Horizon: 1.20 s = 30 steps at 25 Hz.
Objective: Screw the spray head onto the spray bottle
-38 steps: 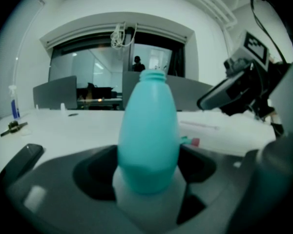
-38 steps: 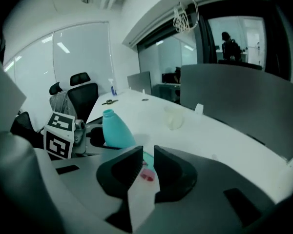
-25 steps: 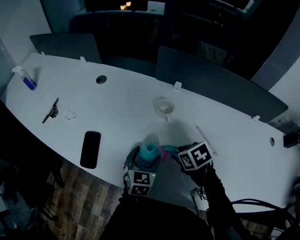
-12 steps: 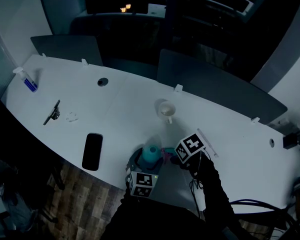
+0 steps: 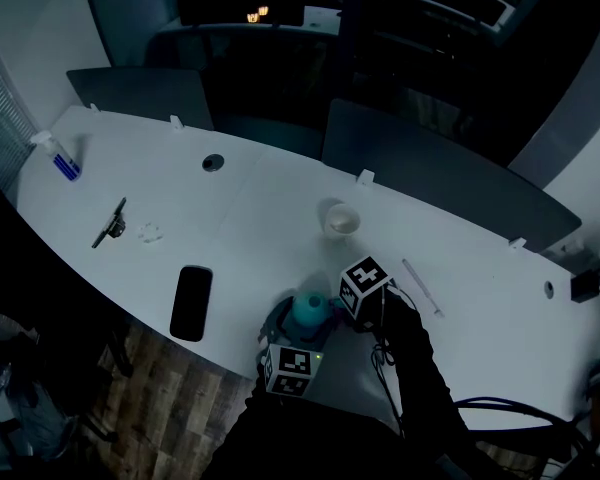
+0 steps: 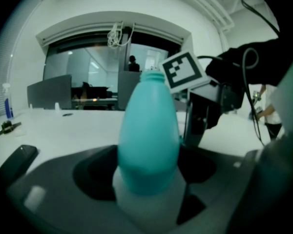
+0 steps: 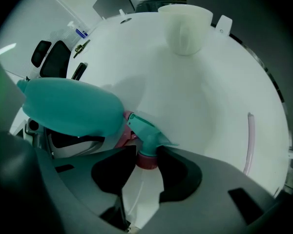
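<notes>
Dim bluish light (fisheye-warped edges)

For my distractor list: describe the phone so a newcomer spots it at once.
On the long white table, look near the front edge, left of the teal bottle. The phone lies flat there, the only black, rounded slab.

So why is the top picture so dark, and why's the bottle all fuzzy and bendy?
Head view: the room is dim, only the white table stands out. Left gripper view: a wide lens curves the room, and the teal bottle is so close it looks soft. Right gripper view: corners go black, the table bends round.
</notes>
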Tool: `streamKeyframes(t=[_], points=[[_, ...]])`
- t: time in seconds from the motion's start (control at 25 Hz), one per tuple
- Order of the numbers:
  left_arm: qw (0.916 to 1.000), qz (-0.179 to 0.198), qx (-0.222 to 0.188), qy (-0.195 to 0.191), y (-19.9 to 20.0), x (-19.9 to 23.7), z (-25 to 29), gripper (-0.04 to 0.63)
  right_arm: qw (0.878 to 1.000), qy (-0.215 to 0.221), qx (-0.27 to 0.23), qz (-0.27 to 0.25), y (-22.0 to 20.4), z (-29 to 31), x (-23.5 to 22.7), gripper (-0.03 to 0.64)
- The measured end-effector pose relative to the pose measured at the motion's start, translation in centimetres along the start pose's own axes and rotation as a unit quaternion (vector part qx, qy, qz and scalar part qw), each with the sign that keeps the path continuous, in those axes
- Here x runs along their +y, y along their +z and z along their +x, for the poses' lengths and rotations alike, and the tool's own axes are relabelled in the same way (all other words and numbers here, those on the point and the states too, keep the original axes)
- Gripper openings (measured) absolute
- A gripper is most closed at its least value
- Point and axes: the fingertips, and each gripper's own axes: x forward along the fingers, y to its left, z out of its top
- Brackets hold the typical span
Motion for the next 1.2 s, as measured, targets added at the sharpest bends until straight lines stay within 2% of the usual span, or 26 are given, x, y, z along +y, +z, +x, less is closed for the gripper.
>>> streamKeyframes(t=[0.2,0.36,0.52,0.68,1.0,1.2], points=[[1.0,0.0,0.001,-0.001,-0.1,-0.1,0.1,0.383,0.999,-0.021,0.025,-0.03,-0.2,0.2,0.0,0.147],[1.0,-0.001,0.001,-0.001,-0.1,-0.1,0.0,0.383,0.998,-0.028,0.019,-0.062,-0.3,0.2,0.1,0.149],[1.0,-0.004,0.001,0.006,-0.1,0.4,-0.1,0.383,0.992,-0.034,0.006,-0.124,-0.5,0.1,0.3,0.149],[1.0,-0.003,0.002,0.006,-0.2,0.3,-0.1,0.383,0.99,-0.033,-0.025,-0.131,-0.6,-0.1,0.2,0.147],[0.9999,0.004,0.004,0.009,-0.3,0.5,-0.1,0.383,0.984,0.003,-0.108,-0.145,-1.4,-0.5,0.8,0.147],[0.9999,0.0,-0.002,0.015,-0.3,0.7,-0.2,0.383,0.98,0.021,-0.16,-0.12,-2.1,-1.4,0.6,0.146]])
